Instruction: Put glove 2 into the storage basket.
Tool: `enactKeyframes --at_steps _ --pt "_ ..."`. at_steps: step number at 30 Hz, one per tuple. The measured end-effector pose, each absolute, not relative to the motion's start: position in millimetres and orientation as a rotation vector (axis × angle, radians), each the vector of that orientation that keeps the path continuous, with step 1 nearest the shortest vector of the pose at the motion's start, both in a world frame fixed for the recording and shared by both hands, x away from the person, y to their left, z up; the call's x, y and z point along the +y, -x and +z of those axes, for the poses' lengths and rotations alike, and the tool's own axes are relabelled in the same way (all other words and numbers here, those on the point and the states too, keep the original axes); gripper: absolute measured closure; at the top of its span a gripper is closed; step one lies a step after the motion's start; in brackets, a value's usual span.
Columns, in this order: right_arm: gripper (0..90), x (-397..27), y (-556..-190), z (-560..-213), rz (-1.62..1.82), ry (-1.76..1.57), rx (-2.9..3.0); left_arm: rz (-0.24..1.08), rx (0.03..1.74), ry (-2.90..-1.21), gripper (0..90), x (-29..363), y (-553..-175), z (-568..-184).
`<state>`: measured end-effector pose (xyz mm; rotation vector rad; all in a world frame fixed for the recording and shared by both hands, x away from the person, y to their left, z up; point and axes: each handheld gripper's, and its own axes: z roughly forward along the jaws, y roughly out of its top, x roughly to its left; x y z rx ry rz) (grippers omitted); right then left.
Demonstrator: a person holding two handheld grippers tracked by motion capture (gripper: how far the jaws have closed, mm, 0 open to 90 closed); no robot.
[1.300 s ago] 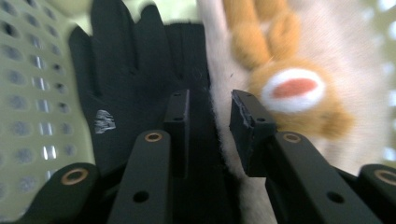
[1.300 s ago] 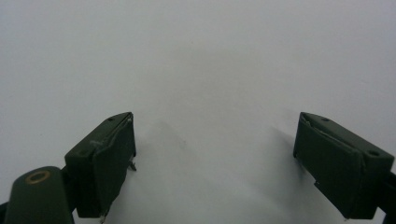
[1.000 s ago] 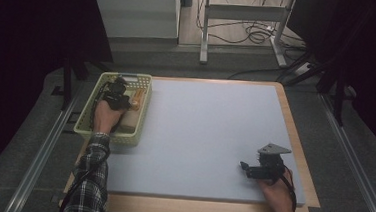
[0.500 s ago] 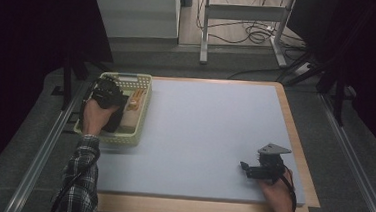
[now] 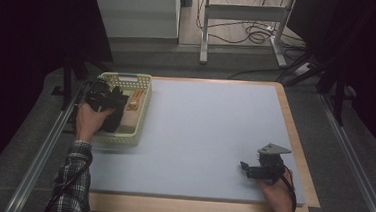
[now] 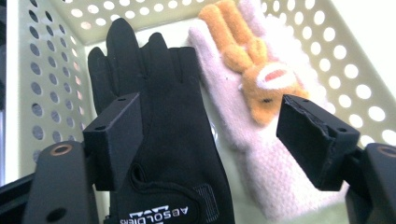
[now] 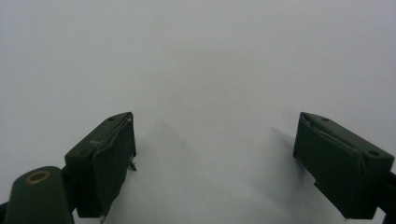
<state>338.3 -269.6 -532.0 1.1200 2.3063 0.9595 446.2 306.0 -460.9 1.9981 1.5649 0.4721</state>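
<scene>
high view: the left gripper point(image 5: 107, 100) hangs over the pale yellow basket point(image 5: 143, 114) at the tabletop's point(image 5: 209, 132) left edge, where a black glove point(image 5: 115, 118) and a pink glove point(image 5: 134, 101) lie side by side; the right gripper point(image 5: 251, 169) rests well apart, near the front right corner.

left gripper view: its jaws have just been opening and now stand apart with nothing pinched, the black glove point(image 6: 159, 135) below and between them, the pink glove point(image 6: 261, 154) with its orange animal patch point(image 6: 252, 70) touching alongside. a closing bite could catch both gloves at once, since their edges meet.

right gripper view: jaws spread wide over the bare tabletop point(image 7: 201, 60), holding nothing.
</scene>
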Motion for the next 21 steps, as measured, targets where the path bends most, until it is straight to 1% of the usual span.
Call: enactKeyframes --at_steps 7,13,18,21 --pt "12.6 -269.6 -338.3 -532.0 0.959 -1.12 2.306 0.432 1.524 -1.959 16.8 311.3 -435.6 -462.5" --pt "12.6 -269.5 -338.2 -532.0 0.959 -1.119 2.306 0.427 1.49 -1.941 8.3 313.4 -426.5 -461.4" --pt "12.6 -269.4 -338.1 -532.0 0.958 -1.119 2.305 0.423 1.456 -1.939 5.2 314.3 -417.6 -460.2" --pt "12.7 -269.4 -338.2 -532.0 0.958 -1.119 2.305 0.42 1.433 -1.936 4.9 313.2 -411.9 -458.4"
